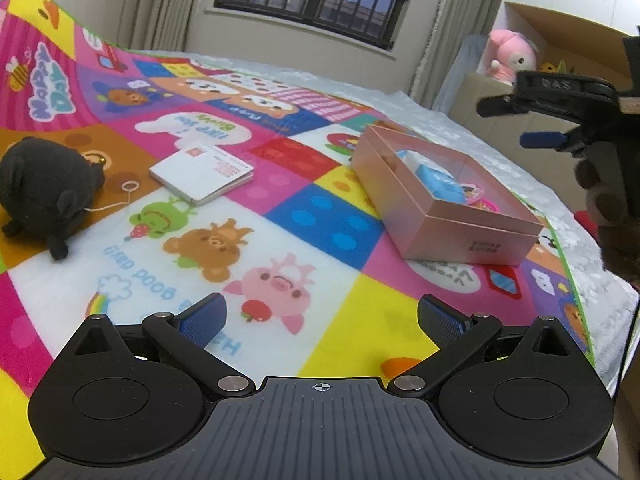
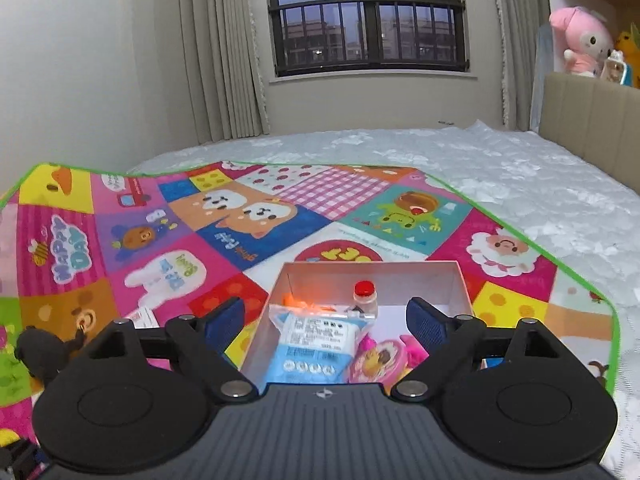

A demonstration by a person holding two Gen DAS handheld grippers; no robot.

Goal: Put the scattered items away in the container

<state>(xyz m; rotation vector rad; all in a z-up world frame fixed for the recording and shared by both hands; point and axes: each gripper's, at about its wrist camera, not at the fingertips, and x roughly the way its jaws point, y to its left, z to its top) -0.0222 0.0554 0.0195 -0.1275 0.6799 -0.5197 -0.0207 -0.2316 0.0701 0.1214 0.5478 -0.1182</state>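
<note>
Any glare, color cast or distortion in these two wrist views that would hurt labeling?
Left wrist: strong fisheye bending of the play mat, dark corners, otherwise sharp. Right wrist: an orange glow inside the pink box near the small bottle, and the dusk window dim without glare.

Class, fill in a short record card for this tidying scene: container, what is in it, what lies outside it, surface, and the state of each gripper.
container: pink box, open top
inside: blue packet, small red-capped bottle, round pink toy
outside: black plush toy, white booklet
surface: patchwork cartoon mat on a bed
left gripper: open, empty, over the mat
right gripper: open, empty, above the box
</note>
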